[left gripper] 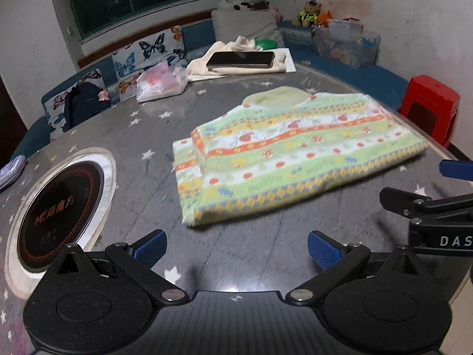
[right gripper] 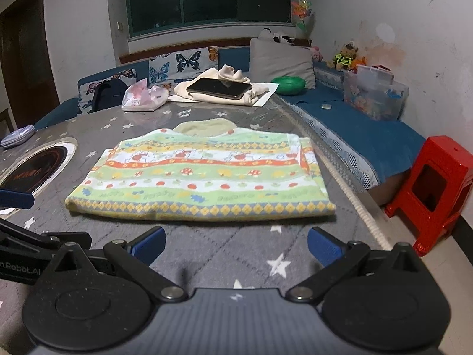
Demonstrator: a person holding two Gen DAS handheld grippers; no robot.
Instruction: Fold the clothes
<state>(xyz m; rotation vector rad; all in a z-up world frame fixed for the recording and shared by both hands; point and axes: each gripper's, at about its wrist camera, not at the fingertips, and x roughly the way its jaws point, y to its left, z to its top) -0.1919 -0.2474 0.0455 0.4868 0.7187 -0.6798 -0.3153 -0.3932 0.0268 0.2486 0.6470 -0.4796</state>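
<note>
The folded cloth (right gripper: 201,177) lies flat on the table (right gripper: 224,254), near the table's right edge. It is soft and fuzzy like a towel, with stripes of green, white, orange and yellow. Little mushrooms, apples and diamond shapes run along the stripes. In the left wrist view a smaller folded flap (left gripper: 189,162) sticks out at its left end. A plain pale green piece (right gripper: 204,127) peeks out at the far side.

The left gripper (left gripper: 236,250) is wide apart and holds nothing. Its blue bumpy fingertips (left gripper: 149,250) sit over the table, near the cloth but not touching it. The right gripper (right gripper: 236,248) is also wide apart and holds nothing, just in front of the cloth's near edge.

The table cover is gray and quilted, with white stars, and looks shiny on top. A round black cooker plate (left gripper: 59,207) with a white ring is set into the table on the left. Farther back sit a pink tissue pack (right gripper: 143,96) and a dark phone (right gripper: 218,88) on a cream cloth (right gripper: 257,91). A red plastic stool (right gripper: 434,189) stands on the floor to the right. A blue bench (right gripper: 363,124) with butterfly cushions (right gripper: 183,62) goes around the back.
</note>
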